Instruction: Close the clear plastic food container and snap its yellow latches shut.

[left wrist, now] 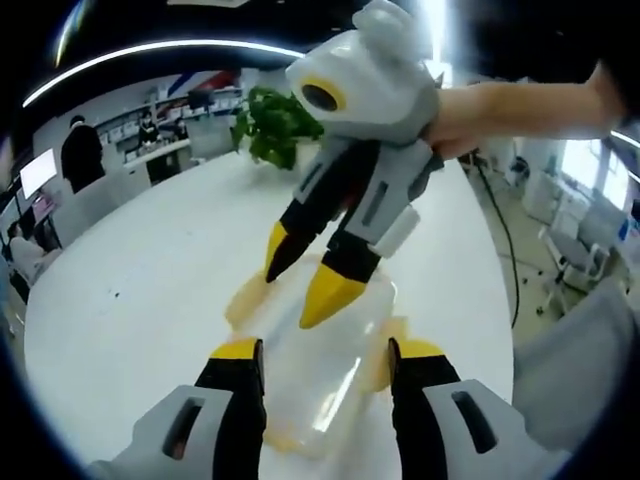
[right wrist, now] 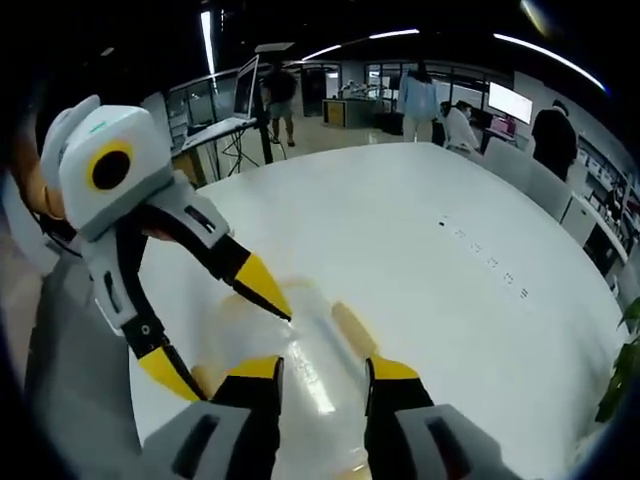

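Your left gripper point(left wrist: 325, 365) and right gripper point(right wrist: 320, 375), both spread, straddle the clear plastic food container with yellow latches point(left wrist: 325, 375) from opposite ends on the white worktop point(left wrist: 140, 290), its long axis apparently running between them.

A large white table point(left wrist: 150, 290) with a rounded edge spreads across the middle of both views. In the left gripper view a leafy green plant point(left wrist: 275, 125) stands at its far end, upper centre, and a curved ceiling light strip point(left wrist: 150, 50) arcs across the dark upper left. Desks with monitors point(left wrist: 38, 172) sit at the left edge, and bright windows point(left wrist: 580, 160) show at the right. In the right gripper view, ceiling light strips point(right wrist: 545, 50) run along the top, a laptop on a stand point(right wrist: 245, 90) stands at upper left, and several people point(right wrist: 415, 100) are near desks at the top. Small dark marks point(right wrist: 490, 262) dot the table's right side.
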Action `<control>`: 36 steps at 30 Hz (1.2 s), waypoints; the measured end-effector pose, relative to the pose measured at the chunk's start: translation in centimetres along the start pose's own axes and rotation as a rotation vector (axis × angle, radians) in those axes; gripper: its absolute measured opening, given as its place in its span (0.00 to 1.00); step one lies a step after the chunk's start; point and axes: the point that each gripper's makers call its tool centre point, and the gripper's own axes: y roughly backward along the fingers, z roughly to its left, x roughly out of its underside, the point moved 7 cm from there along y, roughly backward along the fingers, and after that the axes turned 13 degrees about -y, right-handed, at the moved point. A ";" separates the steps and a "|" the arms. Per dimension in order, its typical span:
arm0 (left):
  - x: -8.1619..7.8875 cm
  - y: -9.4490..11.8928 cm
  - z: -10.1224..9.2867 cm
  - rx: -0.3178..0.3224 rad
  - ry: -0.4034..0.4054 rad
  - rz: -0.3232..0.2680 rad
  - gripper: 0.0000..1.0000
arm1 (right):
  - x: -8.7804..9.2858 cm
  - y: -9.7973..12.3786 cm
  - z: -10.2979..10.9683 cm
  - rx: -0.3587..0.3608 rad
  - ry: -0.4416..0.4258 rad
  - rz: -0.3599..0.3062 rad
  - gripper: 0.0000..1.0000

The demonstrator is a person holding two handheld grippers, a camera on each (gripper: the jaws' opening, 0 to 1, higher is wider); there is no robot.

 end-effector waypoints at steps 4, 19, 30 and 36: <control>0.1 0.0 -0.1 0.008 -0.013 0.000 0.50 | 0.0 -0.1 0.0 -0.003 0.009 0.007 0.31; 0.5 -0.3 -0.6 0.027 -0.078 0.024 0.55 | -0.4 -0.5 -0.2 -0.028 0.031 0.037 0.33; 1.1 -0.8 -1.0 0.014 -0.132 0.061 0.54 | -0.3 -0.7 -0.2 -0.034 0.041 0.060 0.34; 1.4 -1.1 -1.4 -0.017 -0.198 0.075 0.54 | -0.2 -0.9 -0.2 -0.036 0.058 0.077 0.35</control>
